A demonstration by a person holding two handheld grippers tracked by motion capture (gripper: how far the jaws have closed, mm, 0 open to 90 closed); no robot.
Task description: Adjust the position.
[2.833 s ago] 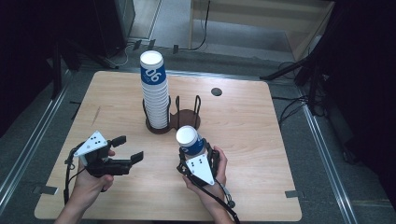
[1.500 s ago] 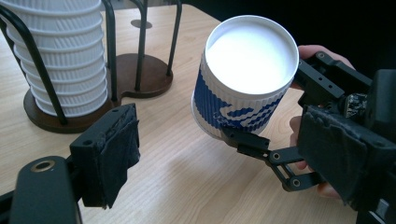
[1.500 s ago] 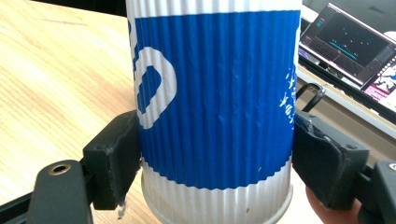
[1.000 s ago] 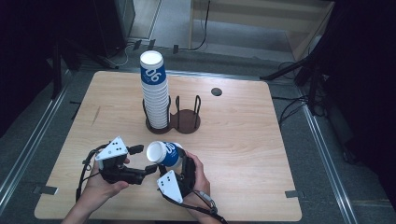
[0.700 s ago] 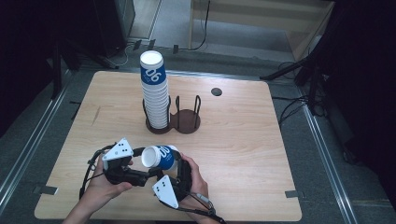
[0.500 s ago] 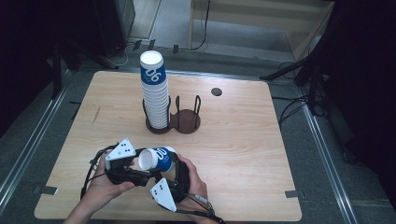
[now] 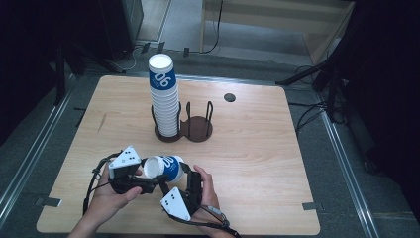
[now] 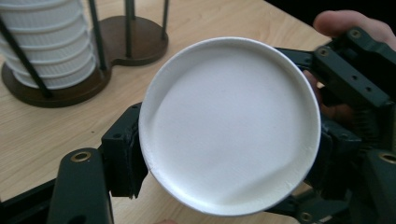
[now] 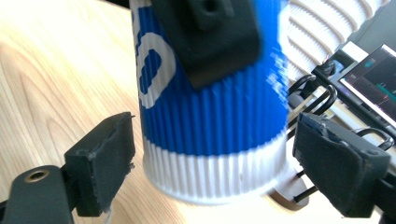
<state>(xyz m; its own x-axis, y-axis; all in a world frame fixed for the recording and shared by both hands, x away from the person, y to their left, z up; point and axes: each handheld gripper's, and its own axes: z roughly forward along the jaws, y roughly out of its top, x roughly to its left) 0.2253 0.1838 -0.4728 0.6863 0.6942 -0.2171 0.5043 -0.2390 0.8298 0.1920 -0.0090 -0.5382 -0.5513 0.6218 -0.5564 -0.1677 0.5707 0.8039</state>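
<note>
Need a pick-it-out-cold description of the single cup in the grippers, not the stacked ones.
Start at the wooden table; behind its middle, a dark wire cup holder bears a tall stack of blue-and-white ribbed paper cups. At the near edge, the lone blue-and-white ribbed paper cup sits between the left gripper and right gripper. Unlike the stack, it lies sideways and alone.

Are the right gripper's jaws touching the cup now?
Apart. The right gripper view shows the right gripper with gaps between both jaws and the cup; they have just been opening.
</note>
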